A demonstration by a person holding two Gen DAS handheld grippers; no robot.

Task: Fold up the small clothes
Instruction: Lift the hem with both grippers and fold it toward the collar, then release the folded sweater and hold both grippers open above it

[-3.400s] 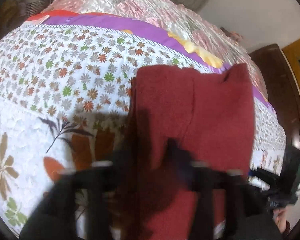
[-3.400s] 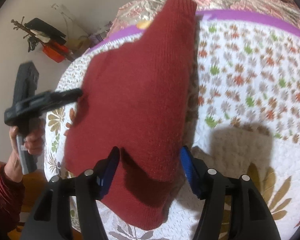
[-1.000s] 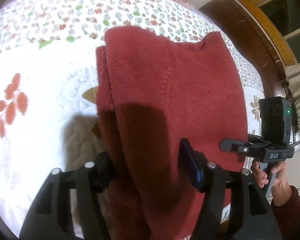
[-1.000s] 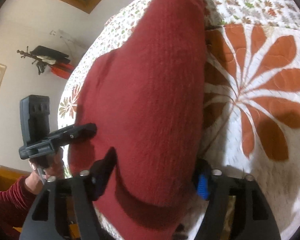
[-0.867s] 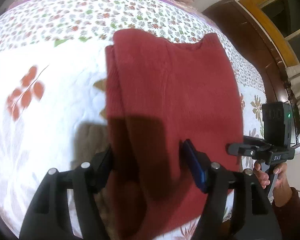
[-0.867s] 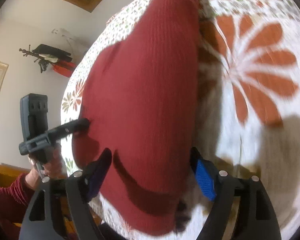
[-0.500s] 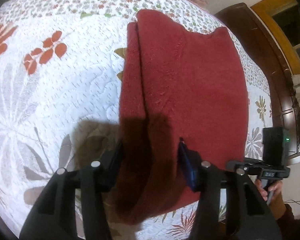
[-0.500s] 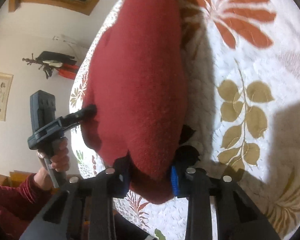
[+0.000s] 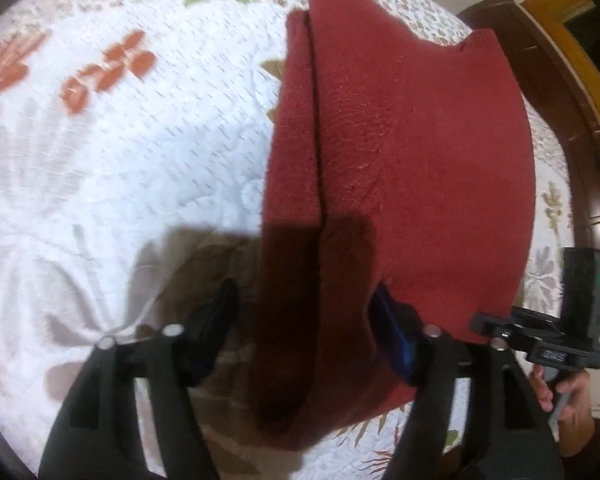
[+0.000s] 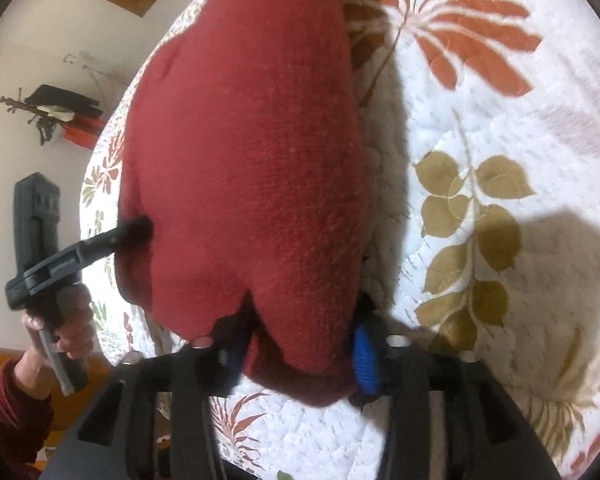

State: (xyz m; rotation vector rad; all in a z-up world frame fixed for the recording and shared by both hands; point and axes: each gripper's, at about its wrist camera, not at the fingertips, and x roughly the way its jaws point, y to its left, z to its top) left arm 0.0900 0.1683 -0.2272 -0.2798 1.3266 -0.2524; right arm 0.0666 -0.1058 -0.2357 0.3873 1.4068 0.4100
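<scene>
A folded dark red knitted garment (image 9: 400,140) lies on the flowered quilt (image 9: 140,140), its near edge between the fingers of my left gripper (image 9: 306,320). Those fingers stand apart, and a strip of quilt shows between the left one and the cloth. My right gripper (image 9: 484,324) reaches the garment's near right corner. In the right wrist view the garment (image 10: 252,140) bulges up and fills the gap of my right gripper (image 10: 300,344), touching both pads. The left gripper (image 10: 136,230) pokes into the cloth's left edge, held by a hand (image 10: 68,320).
The quilt (image 10: 480,120) spreads wide to the right of the garment, and its edge runs close behind the left gripper. A dark wooden bed frame (image 9: 560,100) borders the far right. Dark and red objects (image 10: 60,112) sit against the pale wall.
Both pairs of fingers stand wider than half a second ago, the left one now off the cloth's edge. The garment has travelled down the quilt with the grippers over the last seconds.
</scene>
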